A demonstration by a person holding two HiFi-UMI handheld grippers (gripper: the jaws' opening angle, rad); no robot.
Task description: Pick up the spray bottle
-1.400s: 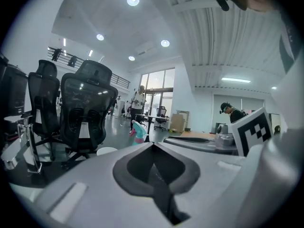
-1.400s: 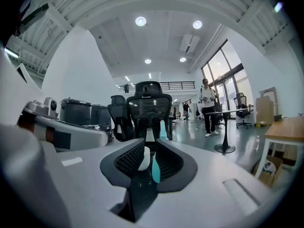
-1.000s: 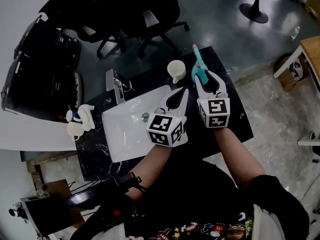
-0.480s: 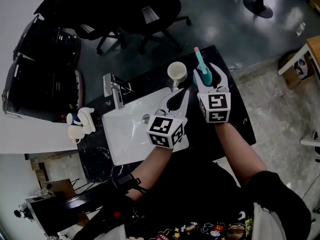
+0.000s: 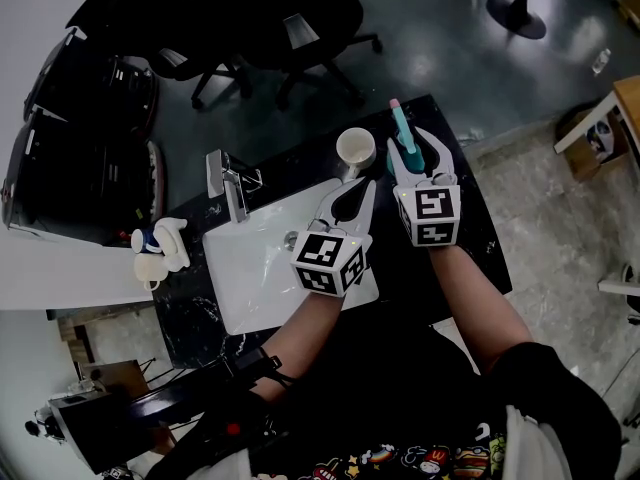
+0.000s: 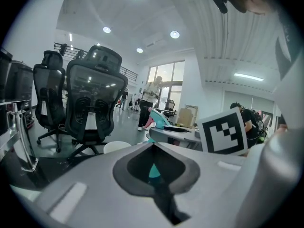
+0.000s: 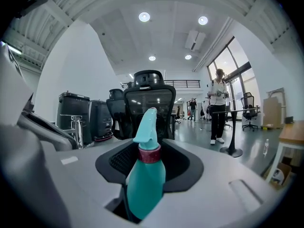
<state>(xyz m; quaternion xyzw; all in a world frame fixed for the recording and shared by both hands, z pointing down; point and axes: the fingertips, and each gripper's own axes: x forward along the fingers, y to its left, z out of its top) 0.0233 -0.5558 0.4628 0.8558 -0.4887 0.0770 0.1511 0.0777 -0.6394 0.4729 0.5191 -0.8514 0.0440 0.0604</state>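
The teal spray bottle with a pink nozzle tip stands between the jaws of my right gripper, which is shut on its body. In the right gripper view the spray bottle fills the gap between the jaws, leaning slightly left, with a dark red collar under the nozzle. From here I cannot tell whether its base touches the counter. My left gripper hovers over the right end of the sink, shut with nothing in it. In the left gripper view a sliver of the teal spray bottle shows behind the left gripper.
A white mug stands on the black counter just left of the bottle. The white sink basin has a chrome faucet at its far side. A white dispenser sits at the left. Office chairs stand beyond.
Almost nothing has changed. The right gripper stays shut on the bottle in nearly the same spot, and the left gripper has not moved.
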